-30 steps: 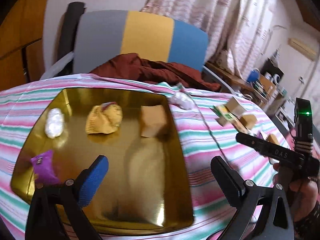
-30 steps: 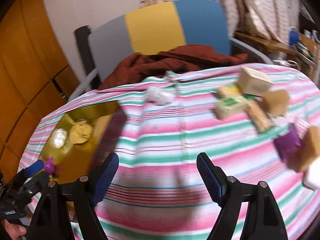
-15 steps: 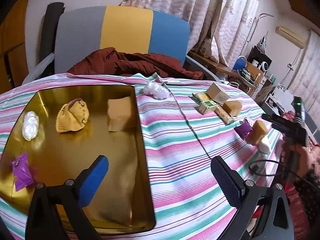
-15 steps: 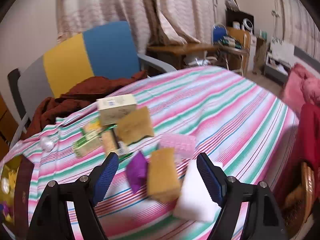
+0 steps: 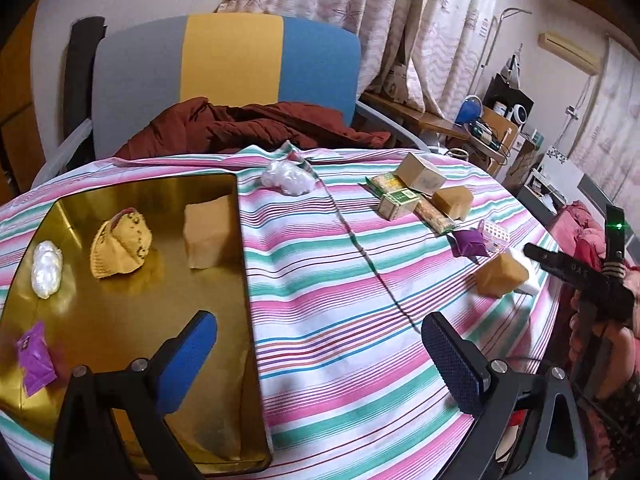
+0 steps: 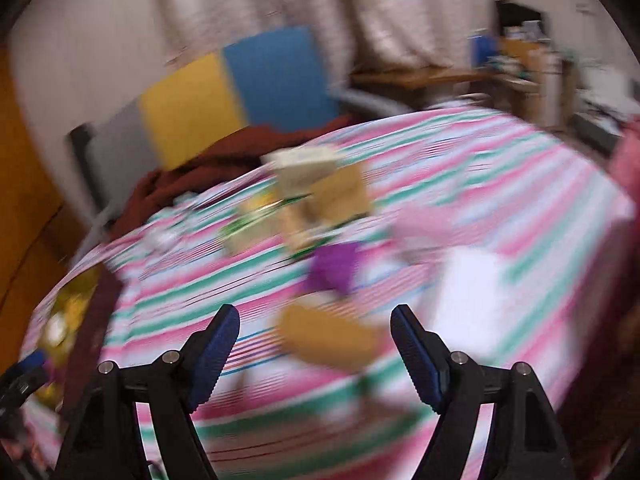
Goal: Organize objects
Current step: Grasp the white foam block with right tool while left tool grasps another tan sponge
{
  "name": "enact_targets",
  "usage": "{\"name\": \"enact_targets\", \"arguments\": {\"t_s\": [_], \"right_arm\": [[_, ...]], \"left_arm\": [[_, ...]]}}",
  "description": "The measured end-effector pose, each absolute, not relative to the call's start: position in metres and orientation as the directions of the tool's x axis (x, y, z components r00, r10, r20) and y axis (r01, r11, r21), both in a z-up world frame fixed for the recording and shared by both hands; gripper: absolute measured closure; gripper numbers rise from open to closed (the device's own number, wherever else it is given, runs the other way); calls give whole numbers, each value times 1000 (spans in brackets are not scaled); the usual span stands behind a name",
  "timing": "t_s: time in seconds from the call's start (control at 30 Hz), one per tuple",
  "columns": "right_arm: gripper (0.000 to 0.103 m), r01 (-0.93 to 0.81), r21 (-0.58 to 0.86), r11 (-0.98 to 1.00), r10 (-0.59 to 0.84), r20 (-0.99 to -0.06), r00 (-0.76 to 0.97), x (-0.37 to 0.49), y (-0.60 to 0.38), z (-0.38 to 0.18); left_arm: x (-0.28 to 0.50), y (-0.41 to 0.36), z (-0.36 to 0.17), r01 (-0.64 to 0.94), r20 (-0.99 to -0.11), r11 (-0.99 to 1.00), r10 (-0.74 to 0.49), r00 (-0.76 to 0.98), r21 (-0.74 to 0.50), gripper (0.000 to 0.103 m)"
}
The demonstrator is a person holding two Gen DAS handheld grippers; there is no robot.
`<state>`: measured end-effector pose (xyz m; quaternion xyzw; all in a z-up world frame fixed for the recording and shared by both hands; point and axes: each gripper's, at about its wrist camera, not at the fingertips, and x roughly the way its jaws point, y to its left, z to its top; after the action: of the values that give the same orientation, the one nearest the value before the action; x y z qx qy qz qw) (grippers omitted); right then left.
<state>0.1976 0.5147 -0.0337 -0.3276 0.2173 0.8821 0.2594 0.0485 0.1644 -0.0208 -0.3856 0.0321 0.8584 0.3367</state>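
Right claw (image 6: pixel 315 344) is the one placed for the coming pick: its blue-padded jaws stand apart and are narrowing, and the tan, wedge-shaped foam block (image 6: pixel 328 342) lies just ahead of and between them, not yet pressed by either pad. That view is badly smeared by motion, so whether a pad brushes the block I cannot tell. In the left wrist view the same tan block (image 5: pixel 500 274) rests near the right edge of the striped pink, green and white cloth on the tabletop (image 5: pixel 328 320), touching a white block (image 5: pixel 530 276), with a purple wrapped packet (image 5: pixel 469 242) just behind it. Its long axis seems to run across the gap between the jaws, so a slight roll of the wrist may be needed before they close.

Left claw (image 5: pixel 320 354) hangs released and empty over the near edge of the shiny gold rectangular tray (image 5: pixel 120 320), well apart from that block. The tray already holds a yellow knitted cap (image 5: pixel 120 246), a pale tan block (image 5: pixel 210 236), a white crumpled wad (image 5: pixel 47 269) and a purple sachet (image 5: pixel 35 354).
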Motion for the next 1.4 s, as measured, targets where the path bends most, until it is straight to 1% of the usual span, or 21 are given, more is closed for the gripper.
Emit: {"name": "enact_targets", "arguments": {"t_s": [0.03, 0.13, 0.23, 0.43, 0.53, 0.67, 0.8, 0.83, 0.87, 0.97, 1.2, 1.33, 1.4], "right_arm": [[24, -652, 194, -733, 354, -709, -609, 202, 526, -34], [26, -732, 201, -651, 379, -750, -543, 211, 557, -45], [30, -740, 193, -645, 365, -773, -519, 204, 573, -57], [31, -745, 119, -656, 360, -818, -449, 181, 580, -81], [31, -749, 123, -651, 367, -813, -452, 180, 581, -88], [36, -734, 138, -665, 349, -812, -469, 186, 585, -92], [36, -704, 143, -695, 317, -819, -479, 187, 588, -91], [37, -701, 142, -699, 315, -819, -480, 186, 591, -90], [43, -700, 135, -701, 318, -819, -477, 183, 592, -90], [46, -694, 153, -704, 304, -817, -490, 182, 597, -89], [46, -724, 245, -645, 310, -782, -541, 214, 612, -88], [46, -734, 267, -625, 316, -773, -550, 224, 617, -94], [45, -732, 256, -631, 325, -770, -549, 223, 614, -94]], "left_arm": [[48, 167, -21, -607, -684, -768, 556, -472, -205, 0], [50, 178, -21, -623, -687, -755, 565, -457, -206, 0], [52, 189, -19, -646, -688, -738, 572, -448, -194, 0], [56, 221, -13, -707, -690, -694, 580, -433, -139, 0], [58, 241, -11, -742, -692, -656, 601, -401, -139, 0], [63, 275, -11, -798, -693, -581, 641, -330, -158, 0], [67, 314, -14, -841, -700, -514, 664, -263, -171, 0], [69, 323, -15, -846, -704, -506, 663, -254, -171, 0], [69, 334, -18, -854, -707, -490, 666, -237, -175, 0], [75, 361, -23, -873, -720, -458, 662, -209, -168, 0], [92, 403, -26, -917, -711, -366, 687, -152, -158, 0], [98, 431, -30, -933, -719, -332, 682, -135, -139, 0], [96, 448, -31, -934, -724, -332, 676, -137, -134, 0]]}}
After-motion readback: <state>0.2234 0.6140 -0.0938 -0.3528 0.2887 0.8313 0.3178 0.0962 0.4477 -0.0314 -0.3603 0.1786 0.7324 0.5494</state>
